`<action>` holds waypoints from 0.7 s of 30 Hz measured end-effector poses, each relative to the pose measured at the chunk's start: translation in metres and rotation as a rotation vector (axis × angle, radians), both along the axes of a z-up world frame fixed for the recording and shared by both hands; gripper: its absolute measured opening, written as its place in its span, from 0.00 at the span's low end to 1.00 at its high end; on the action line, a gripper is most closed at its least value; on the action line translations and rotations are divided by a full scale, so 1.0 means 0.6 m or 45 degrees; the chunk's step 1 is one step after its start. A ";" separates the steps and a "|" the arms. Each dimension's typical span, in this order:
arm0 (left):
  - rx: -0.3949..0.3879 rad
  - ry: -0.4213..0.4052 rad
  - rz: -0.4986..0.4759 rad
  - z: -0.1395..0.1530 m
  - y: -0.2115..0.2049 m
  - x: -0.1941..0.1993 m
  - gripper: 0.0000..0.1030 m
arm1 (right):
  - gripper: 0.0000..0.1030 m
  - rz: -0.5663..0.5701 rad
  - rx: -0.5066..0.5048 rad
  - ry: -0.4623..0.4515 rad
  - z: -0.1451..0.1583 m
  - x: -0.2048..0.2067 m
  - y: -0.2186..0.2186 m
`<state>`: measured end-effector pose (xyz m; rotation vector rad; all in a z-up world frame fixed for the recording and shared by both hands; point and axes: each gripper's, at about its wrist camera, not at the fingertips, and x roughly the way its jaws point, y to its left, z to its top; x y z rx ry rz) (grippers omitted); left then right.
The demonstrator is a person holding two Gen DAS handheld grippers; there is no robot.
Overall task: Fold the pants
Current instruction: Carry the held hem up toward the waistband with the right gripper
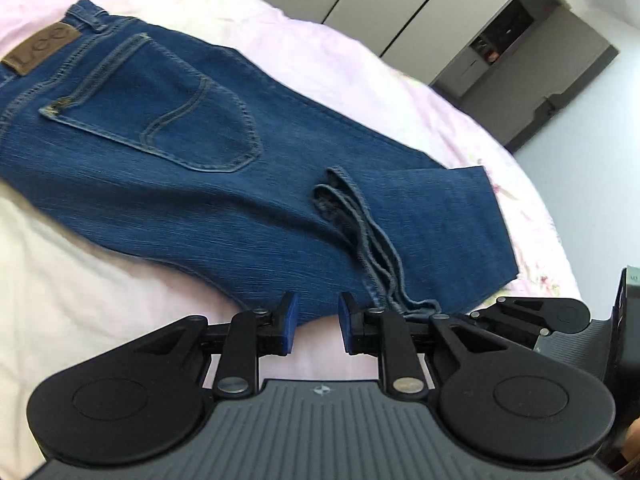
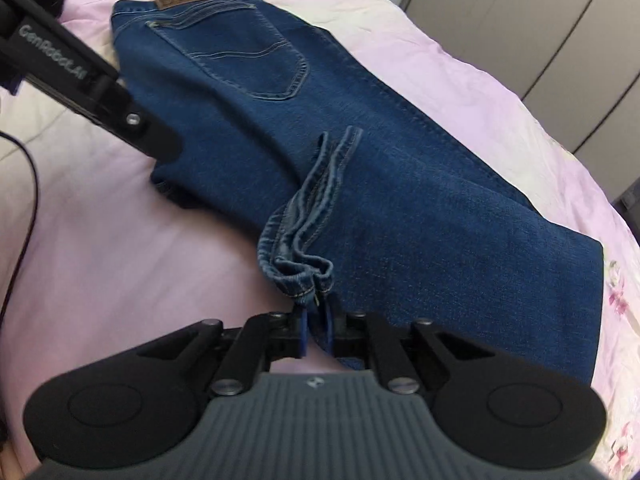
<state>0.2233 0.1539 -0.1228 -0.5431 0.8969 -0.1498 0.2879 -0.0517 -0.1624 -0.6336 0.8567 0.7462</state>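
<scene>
The blue jeans (image 1: 224,168) lie on a pink bedspread (image 1: 360,60), folded so that the legs are doubled back over the seat. Their back pocket (image 1: 168,116) faces up, and a brown leather brand patch (image 1: 40,50) sits on the waistband at the far end, well ahead of the left claw (image 1: 318,326) and off to its left. The bunched hem cuffs (image 1: 360,232) rest on top of the denim, trailing down toward that claw's right finger.

The left claw stands narrowly open. Its blue pads (image 1: 290,322) have a clear gap between them with only the edge of the jeans and pink bedding showing through, so nothing is pinched. It hovers at the near edge of the folded jeans.

Seen from the right wrist, the right claw (image 2: 316,332) is also narrowly parted. The stacked hems (image 2: 298,256) lie directly in front of its fingertips, and a strip of denim runs down into the gap between its blue pads (image 2: 329,330). Whether the pads press the cloth I cannot tell. The rest of the jeans stretch away ahead and to its right, with the pocket (image 2: 256,56) far ahead.

The black body of the left gripper (image 2: 80,76) crosses the upper left of that view, over the jeans' left edge. A black cable (image 2: 24,184) hangs at the far left. Grey wardrobe doors (image 1: 420,4) stand beyond the bed.
</scene>
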 end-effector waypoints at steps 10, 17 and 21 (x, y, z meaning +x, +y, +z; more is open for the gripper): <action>-0.020 -0.081 0.048 -0.015 0.002 -0.008 0.25 | 0.25 -0.107 0.191 0.145 0.065 0.048 0.022; -0.007 -0.073 0.017 -0.026 0.002 -0.008 0.26 | 0.20 -0.297 0.232 0.324 0.011 0.156 0.067; -0.058 -0.078 0.004 -0.032 0.006 -0.006 0.27 | 0.07 -0.353 0.251 0.392 -0.009 0.174 0.054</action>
